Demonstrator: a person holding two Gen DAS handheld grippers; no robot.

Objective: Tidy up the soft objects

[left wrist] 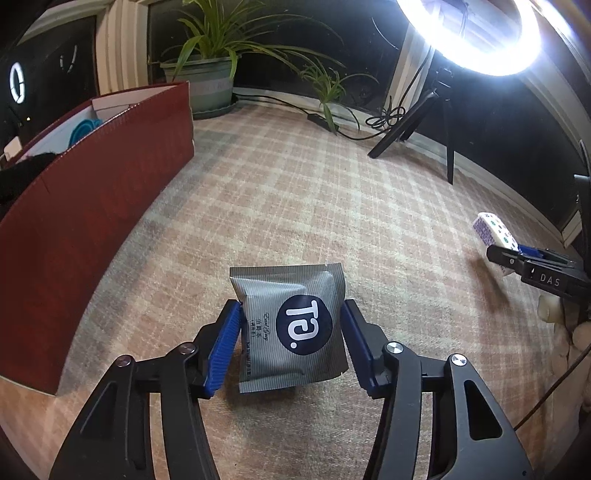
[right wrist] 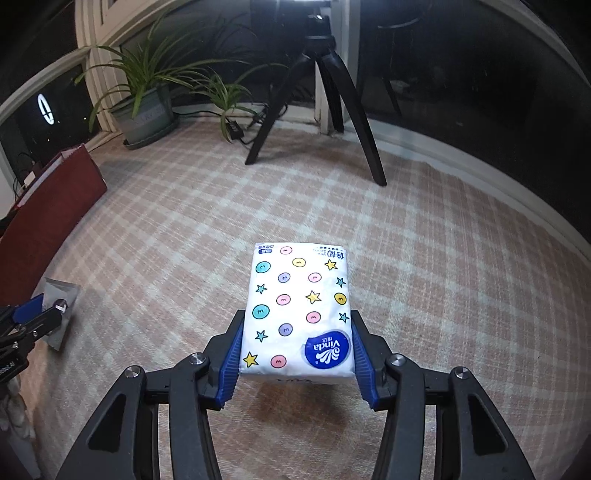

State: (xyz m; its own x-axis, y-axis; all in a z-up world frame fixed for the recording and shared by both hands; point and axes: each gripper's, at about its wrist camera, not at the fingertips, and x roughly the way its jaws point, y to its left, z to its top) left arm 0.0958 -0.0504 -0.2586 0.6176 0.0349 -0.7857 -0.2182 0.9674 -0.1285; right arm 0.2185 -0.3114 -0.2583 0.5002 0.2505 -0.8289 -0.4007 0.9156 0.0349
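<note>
Between the blue pads of the left gripper (left wrist: 290,341) sits a grey foil sachet (left wrist: 291,326) with a dark round logo, pinched at its sides and lifted slightly above the plaid cloth (left wrist: 280,192), where its shadow falls beneath it. That same view shows the open top of the red box (left wrist: 99,206) to the left, with something turquoise and something dark inside; from the right wrist the red box (right wrist: 48,214) appears only as an outer wall. The right wrist view shows the right gripper (right wrist: 297,354) clamping a white tissue pack (right wrist: 297,310) printed with coloured dots and stars, its far end reaching forward over the cloth. From the left wrist that tissue pack (left wrist: 495,230) is a small tilted shape at the right edge, and the ring light (left wrist: 472,33) glares above the tripod (left wrist: 436,122). Only the tripod's legs (right wrist: 317,110) show in the right view. A potted plant (left wrist: 207,74) stands by the window behind the box.
</note>
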